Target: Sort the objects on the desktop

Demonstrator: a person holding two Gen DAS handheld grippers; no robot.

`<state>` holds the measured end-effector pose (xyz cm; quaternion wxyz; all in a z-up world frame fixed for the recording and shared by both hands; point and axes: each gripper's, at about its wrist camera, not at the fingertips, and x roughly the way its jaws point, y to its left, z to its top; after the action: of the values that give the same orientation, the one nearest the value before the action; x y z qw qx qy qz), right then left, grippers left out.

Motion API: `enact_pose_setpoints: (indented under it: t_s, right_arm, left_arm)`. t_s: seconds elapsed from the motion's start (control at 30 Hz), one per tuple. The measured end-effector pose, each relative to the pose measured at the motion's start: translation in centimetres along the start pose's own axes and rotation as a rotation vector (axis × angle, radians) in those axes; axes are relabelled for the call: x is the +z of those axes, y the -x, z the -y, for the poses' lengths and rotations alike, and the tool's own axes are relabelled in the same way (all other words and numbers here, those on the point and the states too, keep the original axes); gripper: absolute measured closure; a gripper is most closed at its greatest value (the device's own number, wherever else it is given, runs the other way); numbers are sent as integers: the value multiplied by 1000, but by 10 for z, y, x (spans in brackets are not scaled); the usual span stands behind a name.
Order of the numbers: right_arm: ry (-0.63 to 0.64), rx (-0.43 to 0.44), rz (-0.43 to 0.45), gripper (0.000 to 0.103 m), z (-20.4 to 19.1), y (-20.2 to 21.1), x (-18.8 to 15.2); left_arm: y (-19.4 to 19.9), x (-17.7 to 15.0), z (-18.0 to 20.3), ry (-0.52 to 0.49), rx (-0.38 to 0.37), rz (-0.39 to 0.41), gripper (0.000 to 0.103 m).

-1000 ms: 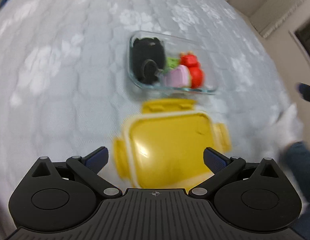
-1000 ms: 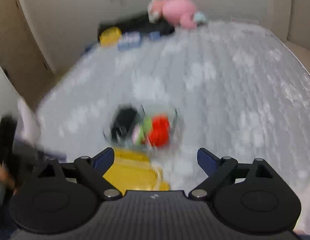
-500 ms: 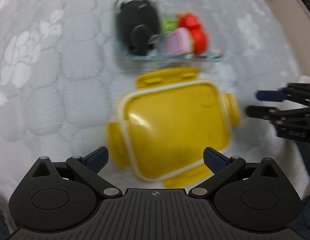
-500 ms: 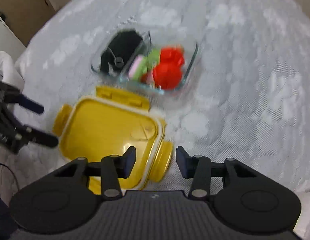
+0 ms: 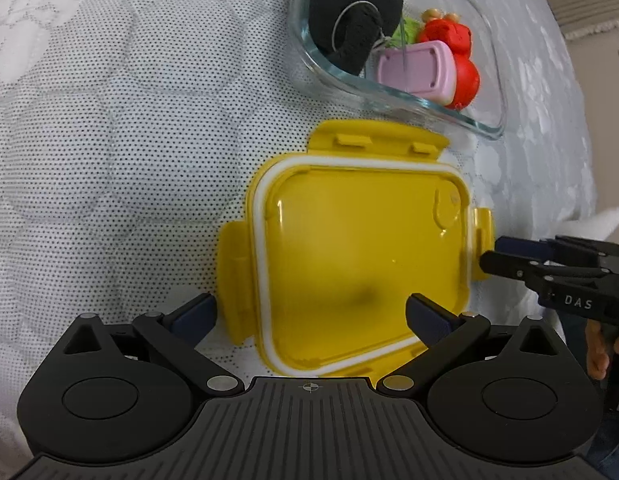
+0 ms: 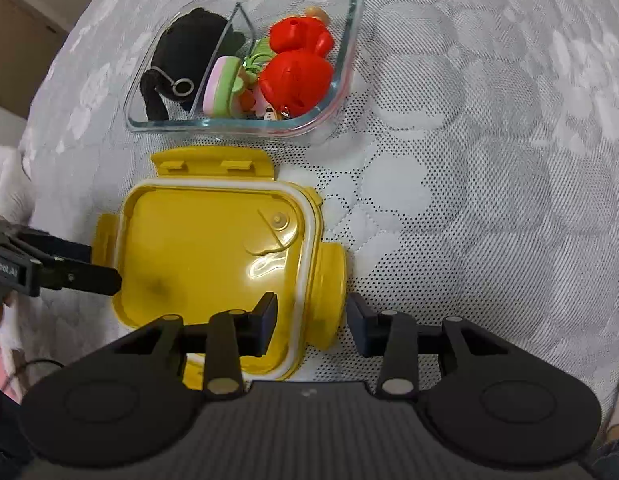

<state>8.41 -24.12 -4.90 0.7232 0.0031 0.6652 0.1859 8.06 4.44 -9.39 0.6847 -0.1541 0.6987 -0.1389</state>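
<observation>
The quilted mattress (image 6: pixel 489 200) was spread under everything. The yellow lid (image 5: pixel 361 268) was laid flat on it, just beside the glass container (image 6: pixel 349 52), where a black toy (image 6: pixel 185 52) and red toys (image 6: pixel 297 68) were kept. The left gripper (image 5: pixel 309 312) was held wide apart around the lid's near edge. The right gripper (image 6: pixel 311 320) was narrowed around the lid's side latch (image 6: pixel 329 292), not yet clamped.
</observation>
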Motion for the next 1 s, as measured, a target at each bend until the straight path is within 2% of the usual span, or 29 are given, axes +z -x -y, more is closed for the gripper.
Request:
enact_pose_setpoints:
  t_s: [0.07, 0.17, 0.27, 0.33, 0.4, 0.43, 0.5, 0.6, 0.77, 0.83, 0.87, 0.93, 1.0]
  right_arm:
    - [16, -42, 30, 60, -3, 2, 2]
    - [-6, -64, 145, 61, -5, 19, 9]
    - [12, -86, 279, 75, -11, 41, 20]
    - [36, -89, 337, 76, -17, 49, 31]
    - [58, -86, 374, 84, -23, 53, 42]
    - [63, -87, 388, 85, -26, 54, 48]
    - [53, -107, 394, 87, -31, 48, 64]
    - [60, -139, 396, 87, -38, 36, 88]
    - [49, -163, 345, 82, -51, 6, 122]
    - [71, -215, 313, 81, -57, -8, 128]
    - [81, -243, 294, 79, -60, -14, 130]
    - [88, -287, 260, 67, -62, -26, 132]
    - [99, -343, 247, 68, -65, -32, 131]
  left_arm:
    - [2, 0, 0, 4, 27, 19, 0]
    - [23, 9, -5, 43, 23, 107, 0]
    - [48, 26, -6, 92, -8, 201, 0]
    - [63, 37, -2, 111, 6, 255, 0]
    - [66, 40, 5, 92, 45, 256, 0]
    - [68, 41, 8, 81, 65, 254, 0]
    - [61, 34, 14, 40, 101, 203, 0]
    - [56, 14, 16, -28, 105, 154, 0]
    - [47, -18, 20, -142, 111, 72, 0]
    - [43, -30, 21, -185, 113, 41, 0]
    - [44, -31, 21, -184, 109, 43, 0]
    - [46, -33, 18, -182, 103, 49, 0]
    - [48, -33, 16, -183, 105, 57, 0]
